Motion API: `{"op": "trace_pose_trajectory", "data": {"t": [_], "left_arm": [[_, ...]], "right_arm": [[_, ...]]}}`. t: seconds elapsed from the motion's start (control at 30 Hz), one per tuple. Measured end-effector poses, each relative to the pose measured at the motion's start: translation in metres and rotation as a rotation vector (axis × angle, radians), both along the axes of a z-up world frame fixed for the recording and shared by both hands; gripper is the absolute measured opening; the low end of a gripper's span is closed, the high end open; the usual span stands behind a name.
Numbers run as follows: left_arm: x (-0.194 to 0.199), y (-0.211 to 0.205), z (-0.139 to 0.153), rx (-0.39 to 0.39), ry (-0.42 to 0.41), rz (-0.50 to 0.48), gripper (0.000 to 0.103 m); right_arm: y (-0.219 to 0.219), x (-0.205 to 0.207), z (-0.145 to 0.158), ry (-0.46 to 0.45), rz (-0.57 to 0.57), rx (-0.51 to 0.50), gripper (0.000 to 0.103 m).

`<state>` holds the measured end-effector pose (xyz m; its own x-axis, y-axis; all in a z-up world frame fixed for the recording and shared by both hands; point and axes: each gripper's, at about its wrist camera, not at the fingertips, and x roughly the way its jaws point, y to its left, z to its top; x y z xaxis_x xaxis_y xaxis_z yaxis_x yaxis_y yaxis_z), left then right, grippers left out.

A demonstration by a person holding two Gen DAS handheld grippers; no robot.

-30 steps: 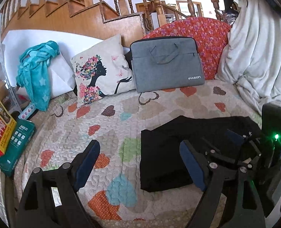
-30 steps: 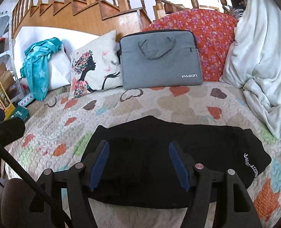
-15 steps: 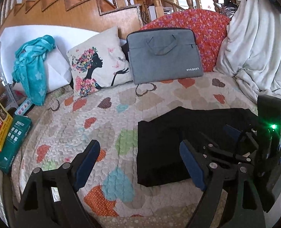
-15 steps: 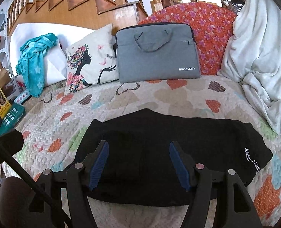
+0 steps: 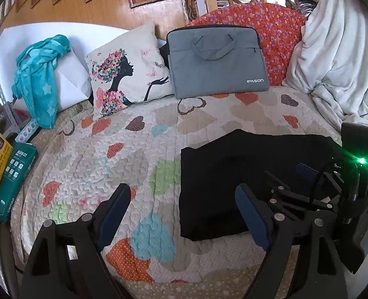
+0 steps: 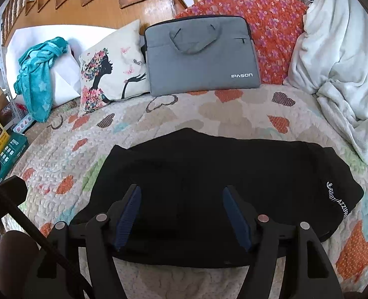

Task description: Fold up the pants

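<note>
From the left wrist view, the left tool [image 5: 181,206] is hanging wide open over the quilt [image 5: 89,164] with nothing between its blue pads, the heart-patterned cover showing through the gap. The black pants [image 5: 216,182] are lying flat just to its right, already doubled into a neat dark slab with a straight left edge and a squared near corner. The right tool [image 5: 283,177] is poking in from the right, hovering over the pants. Behind, a grey laptop bag [image 5: 216,62] and a printed cushion [image 5: 126,69] are leaning against the backrest, well clear.

Switching to the right wrist view, the right tool [image 6: 181,209] is sitting open over the middle of the pants [image 6: 233,164], gripping no cloth, though I cannot tell whether its tips are brushing the fabric. The bundle is stretching wide across the quilt, rounded on the right end where white lettering [image 6: 338,199] is running along the edge, and the far edge is humping up slightly.

The risk, as I am judging it: the fabric is layered, so a pinch from here could catch only the top layer and peel the fold open. With the left tool standing off the cloth, a one-sided lift could drag the bundle askew. The white blanket [image 6: 345,62] is crowding the right end too, and could snag a swinging edge.
</note>
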<state>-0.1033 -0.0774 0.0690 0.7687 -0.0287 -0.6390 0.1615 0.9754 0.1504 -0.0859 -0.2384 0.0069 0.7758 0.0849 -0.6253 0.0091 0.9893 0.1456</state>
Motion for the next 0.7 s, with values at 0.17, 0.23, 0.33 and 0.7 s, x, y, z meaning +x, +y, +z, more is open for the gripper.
{"op": "trace_pose_trajectory", "data": {"t": [0.17, 0.23, 0.33, 0.7], "left_arm": [[0.005, 0.001, -0.006, 0.004, 0.017, 0.004, 0.085], [0.006, 0.001, -0.007, 0.006, 0.023, 0.006, 0.085], [0.008, 0.002, -0.010, 0.006, 0.032, 0.009, 0.085], [0.017, 0.004, -0.019, 0.002, 0.064, 0.012, 0.085]], "right_arm": [[0.002, 0.002, -0.005, 0.017, 0.004, -0.007, 0.073], [0.003, 0.004, -0.007, 0.024, 0.007, -0.009, 0.073], [0.003, 0.005, -0.009, 0.034, 0.008, -0.012, 0.073], [0.003, 0.008, -0.017, 0.062, 0.002, -0.016, 0.074]]}}
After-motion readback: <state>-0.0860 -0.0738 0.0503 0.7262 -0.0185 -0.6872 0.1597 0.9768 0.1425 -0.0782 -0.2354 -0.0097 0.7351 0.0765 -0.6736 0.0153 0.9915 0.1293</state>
